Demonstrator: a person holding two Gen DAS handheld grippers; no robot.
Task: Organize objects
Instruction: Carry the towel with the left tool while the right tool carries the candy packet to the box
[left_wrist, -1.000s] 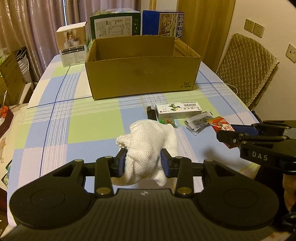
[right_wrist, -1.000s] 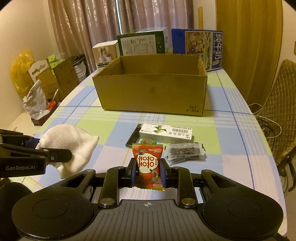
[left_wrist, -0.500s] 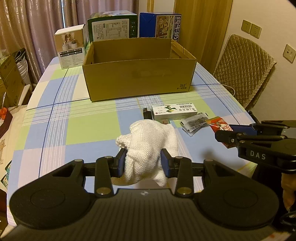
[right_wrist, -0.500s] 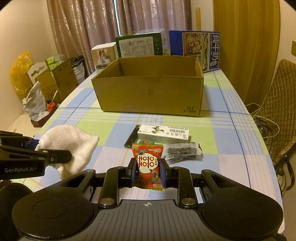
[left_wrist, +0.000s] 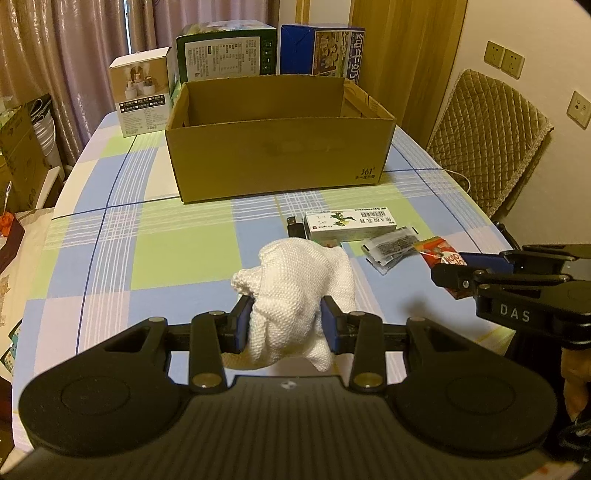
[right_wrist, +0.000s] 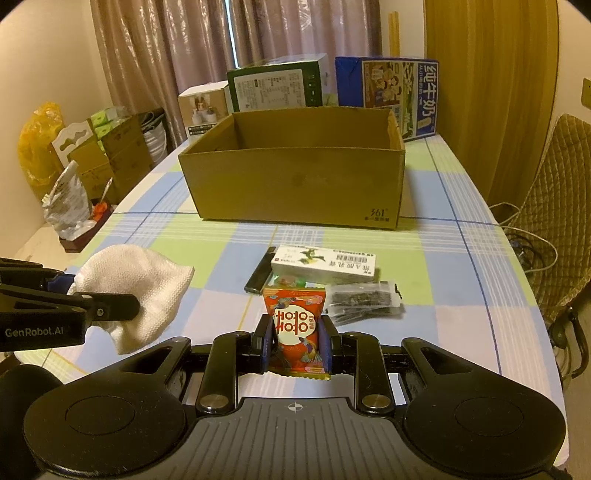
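My left gripper (left_wrist: 288, 321) is shut on a white knitted cloth (left_wrist: 299, 291), held above the checked tablecloth; the same cloth (right_wrist: 136, 284) shows at the left of the right wrist view. My right gripper (right_wrist: 297, 343) is shut on a red snack packet (right_wrist: 297, 325), whose tip (left_wrist: 441, 254) also shows in the left wrist view. An open cardboard box (left_wrist: 277, 147) (right_wrist: 295, 177) stands ahead at mid-table, and the part of its inside that shows looks empty. Between the grippers and the box lie a white carton (right_wrist: 323, 264), a black lighter (right_wrist: 260, 275) and a clear packet of dark bits (right_wrist: 364, 301).
Behind the box stand a small white box (left_wrist: 142, 94), a green carton (left_wrist: 225, 55) and a blue milk carton (left_wrist: 319, 50). A quilted chair (left_wrist: 491, 136) sits at the table's right edge, with cables (right_wrist: 532, 243) beside it. Boxes and bags (right_wrist: 74, 166) crowd the floor on the left.
Both grippers have risen and tilted slightly while keeping their loads; the box and table items sit a little lower in view. Nothing was let go.
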